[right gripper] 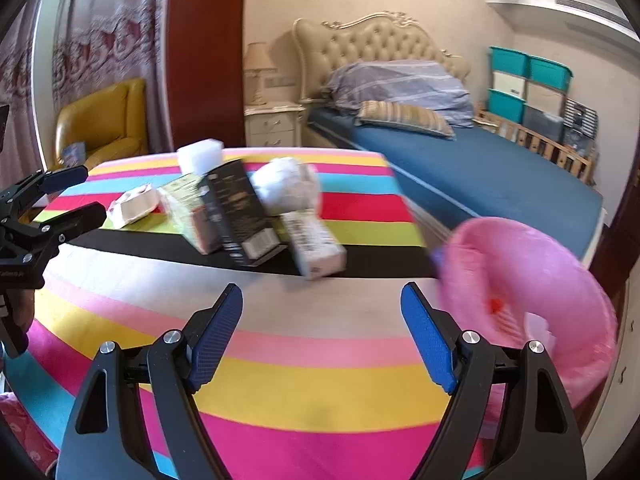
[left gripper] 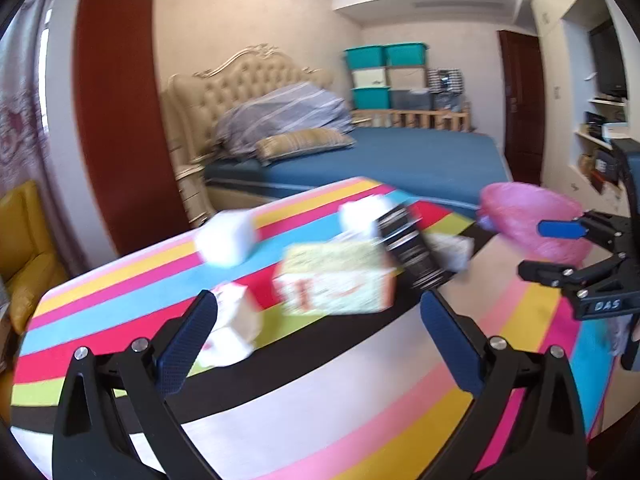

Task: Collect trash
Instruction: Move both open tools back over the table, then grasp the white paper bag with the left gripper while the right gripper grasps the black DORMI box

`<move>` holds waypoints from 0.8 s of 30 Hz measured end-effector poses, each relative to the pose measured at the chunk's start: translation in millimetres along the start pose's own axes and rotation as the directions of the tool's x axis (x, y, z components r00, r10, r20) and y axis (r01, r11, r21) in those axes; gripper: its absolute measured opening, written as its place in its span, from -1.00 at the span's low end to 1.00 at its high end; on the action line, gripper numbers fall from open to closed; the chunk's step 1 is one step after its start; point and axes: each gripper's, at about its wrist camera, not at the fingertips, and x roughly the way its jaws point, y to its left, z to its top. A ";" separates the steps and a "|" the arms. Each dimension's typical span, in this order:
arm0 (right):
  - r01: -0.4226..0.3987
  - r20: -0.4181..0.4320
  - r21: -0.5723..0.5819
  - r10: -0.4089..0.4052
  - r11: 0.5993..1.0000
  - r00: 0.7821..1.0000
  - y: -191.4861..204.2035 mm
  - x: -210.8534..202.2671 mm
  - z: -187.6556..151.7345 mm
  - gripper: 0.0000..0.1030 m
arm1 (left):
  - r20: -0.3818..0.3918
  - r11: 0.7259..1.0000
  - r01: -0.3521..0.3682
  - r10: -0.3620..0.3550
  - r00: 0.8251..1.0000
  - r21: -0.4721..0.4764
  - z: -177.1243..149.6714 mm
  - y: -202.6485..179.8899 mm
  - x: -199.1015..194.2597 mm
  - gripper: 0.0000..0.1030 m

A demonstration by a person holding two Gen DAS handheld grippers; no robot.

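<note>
pink-lined bin (right gripper: 532,304) right of black box (right gripper: 236,216) on striped desk (right gripper: 312,384); left gripper (left gripper: 318,320) and right gripper (right gripper: 322,312) both wide, empty.

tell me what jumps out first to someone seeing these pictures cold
The loudly striped cloth covering the table fills the foreground in both views, with a heap of trash at its middle: a black carton leaning among white packets and wads. At the table's right edge sits a pink-lined bin, and behind it all a blue bed with a tufted cream headboard. Both the left gripper and right gripper are open and empty.
</note>
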 end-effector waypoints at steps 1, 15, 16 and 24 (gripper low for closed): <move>-0.005 -0.008 -0.013 0.005 1.000 1.000 8.2 5.7 2.5 0.50 | -0.006 1.000 -0.014 0.014 1.000 -0.008 -2.5 7.0 -0.3 0.91; -0.019 -0.111 -0.054 0.013 0.998 0.994 35.3 70.2 37.6 0.50 | -0.097 0.995 -0.085 0.079 0.992 -0.060 -11.0 70.4 26.1 0.91; -0.022 -0.114 -0.061 0.015 0.998 0.993 35.6 73.0 38.7 0.50 | -0.098 0.995 -0.084 0.078 0.992 -0.056 -11.0 70.8 29.7 0.91; -0.101 -0.134 -0.100 0.087 0.990 0.987 44.6 96.5 50.3 0.34 | -0.127 0.990 -0.076 0.061 0.990 -0.119 -15.8 85.0 37.5 0.91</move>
